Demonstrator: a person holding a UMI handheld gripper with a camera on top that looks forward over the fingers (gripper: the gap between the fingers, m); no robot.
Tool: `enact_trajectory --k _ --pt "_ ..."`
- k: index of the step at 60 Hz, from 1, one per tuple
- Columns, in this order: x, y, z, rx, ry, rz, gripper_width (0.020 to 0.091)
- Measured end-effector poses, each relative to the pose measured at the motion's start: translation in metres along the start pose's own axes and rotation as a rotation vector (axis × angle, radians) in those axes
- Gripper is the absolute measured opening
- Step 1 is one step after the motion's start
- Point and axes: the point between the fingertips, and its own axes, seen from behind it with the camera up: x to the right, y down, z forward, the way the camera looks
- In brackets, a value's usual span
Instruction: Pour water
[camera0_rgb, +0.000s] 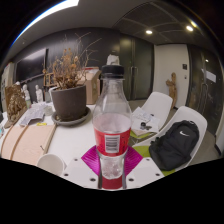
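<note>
between the jaws (112, 160) stands a capped water bottle (112, 120), both pink pads gripping it.

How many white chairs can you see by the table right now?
2. One white chair stands beyond the bottle held in the tool; the other is nearer, with a black bag on it. Others may be hidden.

Office lounge: white table (75, 140), white chairs (155, 108), potted plant (68, 88).

No legible text on the bottle (112, 120)'s red label (112, 137) or elsewhere.
</note>
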Motion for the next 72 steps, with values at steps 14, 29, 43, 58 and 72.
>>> enact_trajectory --k 14,29,43,58,72 --pt "-0.005 0.025 0.011 -0.004 -0.012 0.017 0.0291" --pt "0.001 0.032 0.000 -0.065 0.029 0.090 0.0718" --pt "-0.012 0.023 -0.075 -0.136 0.089 0.121 0.0855" --pt "-0.096 0.009 -0.204 -0.183 0.071 0.007 0.0857" --pt "-0.170 0.001 -0.299 -0.158 0.049 -0.071 0.0856"
